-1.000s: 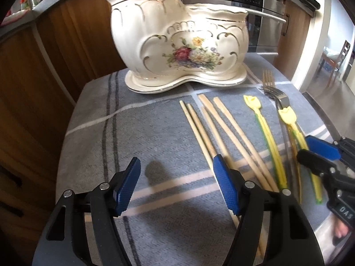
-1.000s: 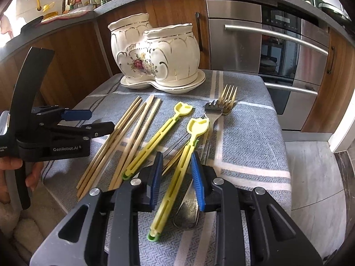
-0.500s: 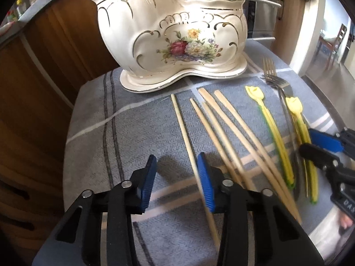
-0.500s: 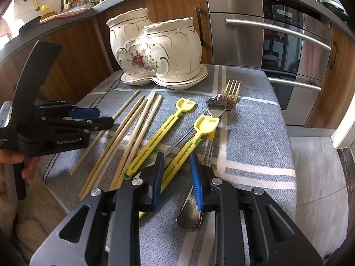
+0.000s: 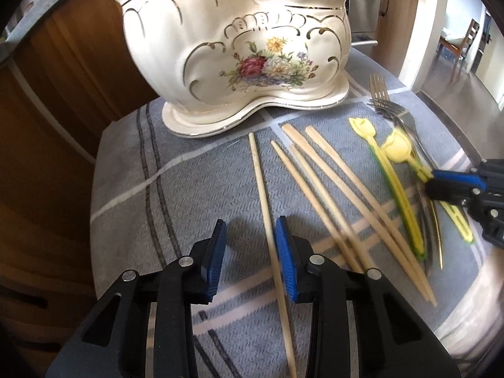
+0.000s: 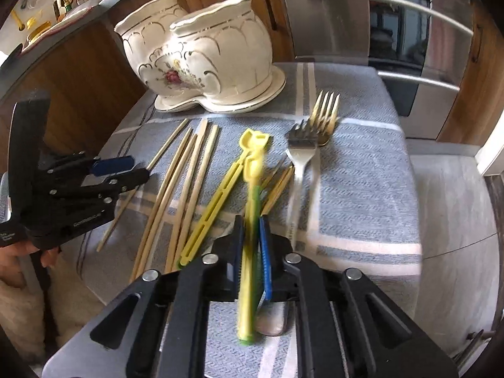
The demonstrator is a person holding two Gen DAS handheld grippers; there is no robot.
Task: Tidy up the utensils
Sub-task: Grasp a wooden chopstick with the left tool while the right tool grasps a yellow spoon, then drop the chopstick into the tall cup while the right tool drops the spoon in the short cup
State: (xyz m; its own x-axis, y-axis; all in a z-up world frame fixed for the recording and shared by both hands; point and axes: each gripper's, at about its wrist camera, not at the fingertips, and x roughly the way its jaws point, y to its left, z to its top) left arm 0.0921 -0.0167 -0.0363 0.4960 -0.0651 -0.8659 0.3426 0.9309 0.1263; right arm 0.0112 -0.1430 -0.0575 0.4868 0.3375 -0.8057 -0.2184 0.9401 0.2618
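Right tool (image 6: 251, 245) clenched on yellow pick (image 6: 249, 239) (blurred); left tool (image 5: 249, 261) released, straddling chopstick (image 5: 267, 220): centre before closing, holder (image 5: 239, 53) ahead.

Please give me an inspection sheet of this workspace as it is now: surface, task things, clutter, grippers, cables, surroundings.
Surface: grey woven cloth with pale stripes.
Job's things: white floral ceramic utensil holder; pale wooden chopsticks loose on the cloth; two yellow plastic tulip-ended sticks; two metal forks.
Clutter: nothing seen.
Grippers: left hand-held gripper open, straddling a single wooden chopstick; right hand-held gripper shut on one yellow stick.
Cables: nothing seen.
Surroundings: brown wooden cabinets, steel oven.
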